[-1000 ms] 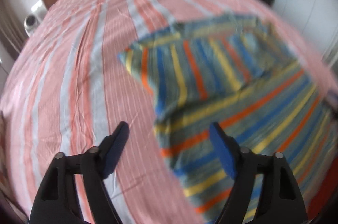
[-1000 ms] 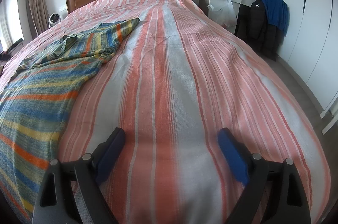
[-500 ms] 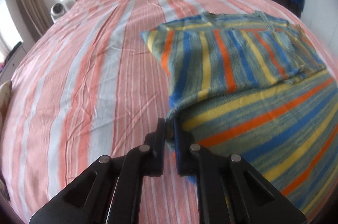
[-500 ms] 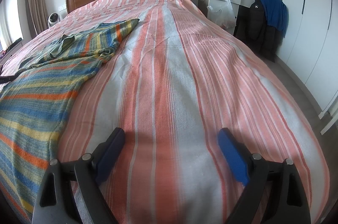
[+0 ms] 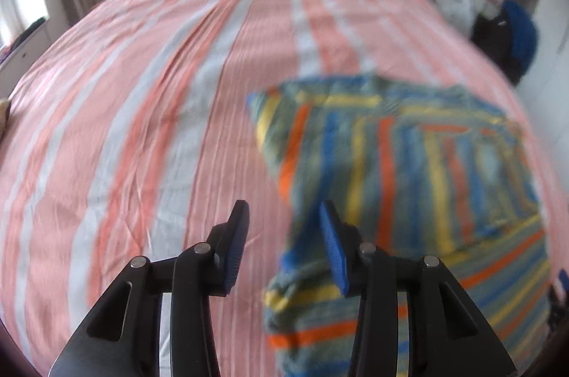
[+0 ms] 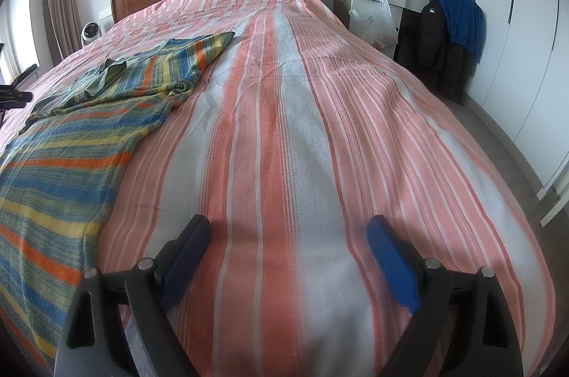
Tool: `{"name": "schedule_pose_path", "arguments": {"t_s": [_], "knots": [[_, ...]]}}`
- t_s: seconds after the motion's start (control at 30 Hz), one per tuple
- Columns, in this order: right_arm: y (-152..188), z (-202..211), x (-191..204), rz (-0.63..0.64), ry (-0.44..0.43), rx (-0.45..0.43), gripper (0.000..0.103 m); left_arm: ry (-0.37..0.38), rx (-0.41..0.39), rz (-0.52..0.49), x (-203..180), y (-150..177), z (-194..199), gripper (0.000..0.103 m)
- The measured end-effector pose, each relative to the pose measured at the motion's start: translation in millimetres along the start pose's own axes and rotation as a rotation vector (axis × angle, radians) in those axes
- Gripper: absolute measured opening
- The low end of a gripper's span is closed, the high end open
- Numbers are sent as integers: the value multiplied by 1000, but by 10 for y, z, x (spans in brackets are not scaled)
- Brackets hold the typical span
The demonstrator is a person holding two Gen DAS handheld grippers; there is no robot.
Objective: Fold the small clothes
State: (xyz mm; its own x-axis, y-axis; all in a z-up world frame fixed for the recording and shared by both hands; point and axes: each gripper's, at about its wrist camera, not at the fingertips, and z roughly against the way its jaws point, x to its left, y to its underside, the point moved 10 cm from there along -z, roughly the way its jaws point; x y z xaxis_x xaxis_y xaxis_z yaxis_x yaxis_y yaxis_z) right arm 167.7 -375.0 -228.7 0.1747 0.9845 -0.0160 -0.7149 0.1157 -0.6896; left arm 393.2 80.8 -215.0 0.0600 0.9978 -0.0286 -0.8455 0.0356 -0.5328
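Striped bedspread [image 6: 284, 135] w/ striped top [image 6: 64, 163] at left, both hand-held grippers [image 6: 288, 256] empty: left [image 5: 281, 234] opening, right spread.

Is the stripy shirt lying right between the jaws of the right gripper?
No, the right gripper has only the pink striped bedspread between its open jaws; the stripy shirt lies off to one side.

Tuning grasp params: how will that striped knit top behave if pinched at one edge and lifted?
Probably floppy: the striped top already lies folded over itself with a soft rolled edge, so it should drape, not hold shape. Likely light, as it barely dents the bedspread. The knit looks grippy, so it may drag on the sheet rather than slide.
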Motion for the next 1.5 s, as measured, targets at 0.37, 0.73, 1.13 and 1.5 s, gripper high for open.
{"name": "schedule_pose_path", "arguments": {"t_s": [0.37,0.73,1.13,1.5], "knots": [[5,0,2,0,0,0,89,-1,-16,-30,246,223,79,67],[11,-5,3,0,1,-1,89,-4,-60,0,100,-390,55,71],[13,-3,5,0,1,-3,89,-16,-97,-112,-315,-236,283,74],[4,-3,2,-1,2,-3,89,61,-47,-480,-1680,324,125,77]]}}
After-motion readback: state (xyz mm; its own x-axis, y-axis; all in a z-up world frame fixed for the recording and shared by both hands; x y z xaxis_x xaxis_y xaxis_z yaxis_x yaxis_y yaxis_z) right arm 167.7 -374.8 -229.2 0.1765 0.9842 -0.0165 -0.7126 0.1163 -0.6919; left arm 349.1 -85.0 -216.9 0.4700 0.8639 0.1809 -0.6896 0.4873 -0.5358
